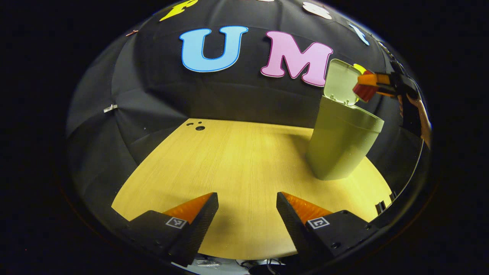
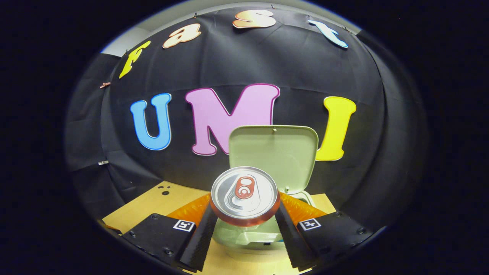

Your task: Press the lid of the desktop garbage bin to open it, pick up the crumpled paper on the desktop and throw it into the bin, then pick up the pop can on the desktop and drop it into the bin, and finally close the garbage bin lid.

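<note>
Both fingers of the right gripper (image 2: 244, 225) are seen pressed against the sides of the pop can (image 2: 244, 195), which is held with its silver top and pull tab turned toward the camera, so its long axis is judged to run along the fingers. In the right gripper view the mouth of the green desktop garbage bin (image 2: 248, 236) lies directly below the can, at 6 o'clock, with the raised lid (image 2: 273, 152) standing behind at 12 o'clock. In the left gripper view the can is seen above the bin's rim, in front of the upright lid. The drop is judged to depend on that vertical line-up. The left gripper (image 1: 247, 214) is held wide apart, empty, low over the wooden desktop (image 1: 237, 160), with the bin at about 2 o'clock.
</note>
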A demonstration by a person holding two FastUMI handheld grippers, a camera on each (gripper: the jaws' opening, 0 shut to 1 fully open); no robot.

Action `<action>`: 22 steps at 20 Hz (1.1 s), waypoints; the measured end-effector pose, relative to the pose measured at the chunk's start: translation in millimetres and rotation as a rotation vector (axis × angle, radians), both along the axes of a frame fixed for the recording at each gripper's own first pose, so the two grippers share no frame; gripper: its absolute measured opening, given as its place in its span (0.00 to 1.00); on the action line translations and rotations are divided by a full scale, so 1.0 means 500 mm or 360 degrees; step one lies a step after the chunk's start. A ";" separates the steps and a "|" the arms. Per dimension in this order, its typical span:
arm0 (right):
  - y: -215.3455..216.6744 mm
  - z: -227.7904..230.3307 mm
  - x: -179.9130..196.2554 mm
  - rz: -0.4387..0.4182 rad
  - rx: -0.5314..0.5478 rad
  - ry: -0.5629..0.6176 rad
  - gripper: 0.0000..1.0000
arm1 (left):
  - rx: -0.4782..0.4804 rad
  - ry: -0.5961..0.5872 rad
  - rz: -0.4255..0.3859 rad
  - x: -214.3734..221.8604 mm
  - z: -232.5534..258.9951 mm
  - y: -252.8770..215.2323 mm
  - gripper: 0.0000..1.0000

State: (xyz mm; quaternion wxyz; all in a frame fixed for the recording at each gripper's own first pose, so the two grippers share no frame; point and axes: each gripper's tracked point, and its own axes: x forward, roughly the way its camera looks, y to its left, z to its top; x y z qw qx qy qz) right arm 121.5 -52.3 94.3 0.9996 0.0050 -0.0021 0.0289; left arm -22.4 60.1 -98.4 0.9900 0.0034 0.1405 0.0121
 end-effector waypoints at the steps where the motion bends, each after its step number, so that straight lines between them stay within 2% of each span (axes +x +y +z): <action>1: -0.006 -0.011 0.009 0.0000 0.0010 0.0021 0.83 | -0.0013 0.0000 0.0012 0.002 -0.001 -0.009 0.98; 6: -0.015 -0.072 0.045 0.0039 -0.0006 0.0127 0.83 | -0.0029 0.0047 0.0030 0.001 -0.016 -0.049 0.98; 10: -0.014 -0.102 0.065 0.0064 -0.0027 0.0180 0.86 | 0.0019 0.0091 0.0049 -0.011 -0.034 -0.051 0.98; 11: -0.015 -0.103 0.069 0.0060 -0.0021 0.0179 0.90 | 0.0012 0.0094 0.0062 -0.013 -0.036 -0.050 0.98; 15: -0.025 -0.070 0.068 0.0049 0.0019 0.0112 0.99 | -0.0060 0.0098 0.0107 -0.010 -0.038 -0.045 0.98; 22: -0.056 0.038 0.052 -0.0012 -0.0045 -0.0003 0.99 | -0.0039 0.0098 0.0098 0.002 -0.030 -0.027 0.98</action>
